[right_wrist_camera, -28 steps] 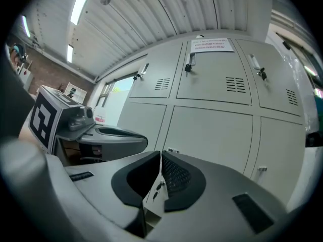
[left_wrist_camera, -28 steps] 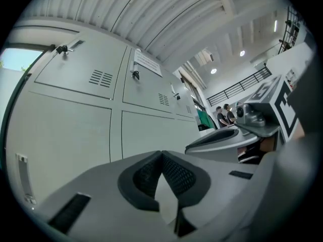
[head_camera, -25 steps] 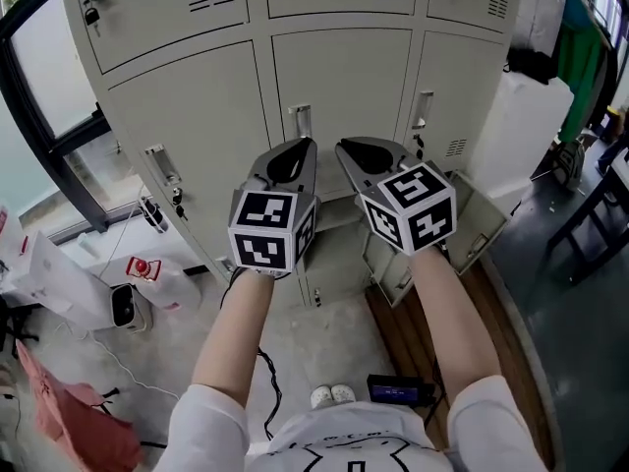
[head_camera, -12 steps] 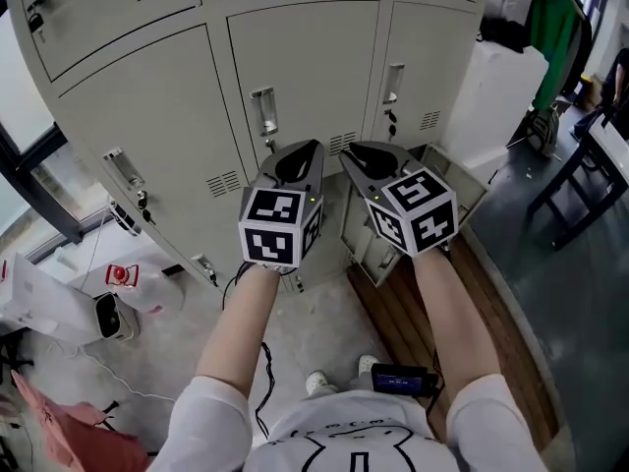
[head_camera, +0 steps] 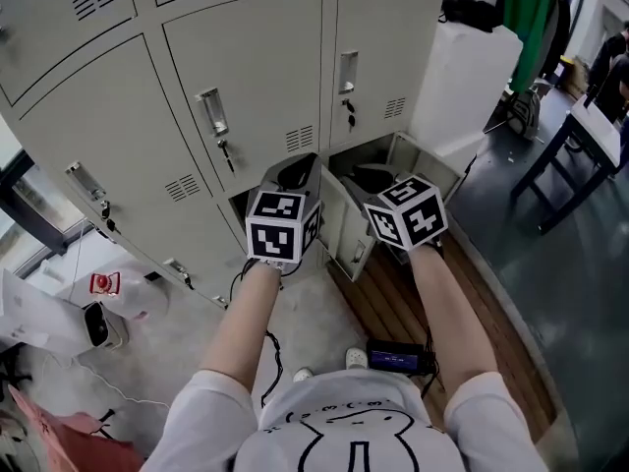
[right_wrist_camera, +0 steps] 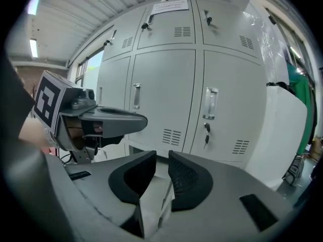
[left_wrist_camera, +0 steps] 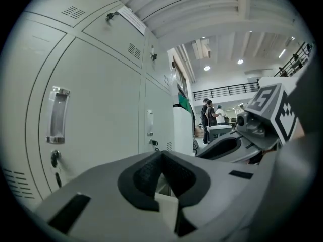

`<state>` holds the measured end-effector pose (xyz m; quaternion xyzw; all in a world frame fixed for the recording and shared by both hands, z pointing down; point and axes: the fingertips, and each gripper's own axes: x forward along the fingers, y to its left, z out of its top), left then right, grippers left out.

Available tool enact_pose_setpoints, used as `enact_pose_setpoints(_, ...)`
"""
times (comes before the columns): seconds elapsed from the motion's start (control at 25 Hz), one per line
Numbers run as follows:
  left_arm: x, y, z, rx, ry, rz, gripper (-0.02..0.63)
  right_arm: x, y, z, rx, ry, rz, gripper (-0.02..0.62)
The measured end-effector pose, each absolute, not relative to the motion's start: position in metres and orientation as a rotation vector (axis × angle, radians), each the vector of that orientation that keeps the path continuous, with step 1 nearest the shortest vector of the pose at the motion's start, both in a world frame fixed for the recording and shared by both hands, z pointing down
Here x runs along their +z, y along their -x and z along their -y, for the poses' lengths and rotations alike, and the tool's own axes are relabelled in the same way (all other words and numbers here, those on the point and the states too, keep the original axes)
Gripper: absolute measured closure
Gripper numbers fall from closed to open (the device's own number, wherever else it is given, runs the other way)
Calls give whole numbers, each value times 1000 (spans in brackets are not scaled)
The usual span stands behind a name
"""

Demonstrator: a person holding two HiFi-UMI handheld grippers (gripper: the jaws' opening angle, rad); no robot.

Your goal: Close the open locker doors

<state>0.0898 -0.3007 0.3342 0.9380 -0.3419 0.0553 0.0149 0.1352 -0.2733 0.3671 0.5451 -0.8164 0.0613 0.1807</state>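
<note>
Now | left gripper [left_wrist_camera: 161, 154]: clenched, empty | right gripper [right_wrist_camera: 162, 159]: jaws have just been opening, nothing between them | open locker door [head_camera: 344, 232]: bottom row, just beyond both grippers | risk: glancing push slips off the edge (door rebounds ajar)

in the head view the bottom row of lockers [head_camera: 246, 77] is largely hidden behind the left gripper [head_camera: 293, 165] and the right gripper [head_camera: 366, 175], only part of an open door [head_camera: 346, 236] being seen, and the upper rows are cut off by the top edge. the print on the label [right_wrist_camera: 169, 6] of a top locker is too small to be read.
</note>
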Motion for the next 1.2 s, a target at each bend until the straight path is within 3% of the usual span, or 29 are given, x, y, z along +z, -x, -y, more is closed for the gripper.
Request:
enact_pose_setpoints(0.8, 420, -129, 291, 379, -2800, 1041, 591, 500, -190, 254, 518, -1261, 2219, 532)
enact_pose_setpoints(1.2, 438, -134, 292, 399, -2742, 1065, 591, 524, -203, 252, 594, -1222, 2225, 531)
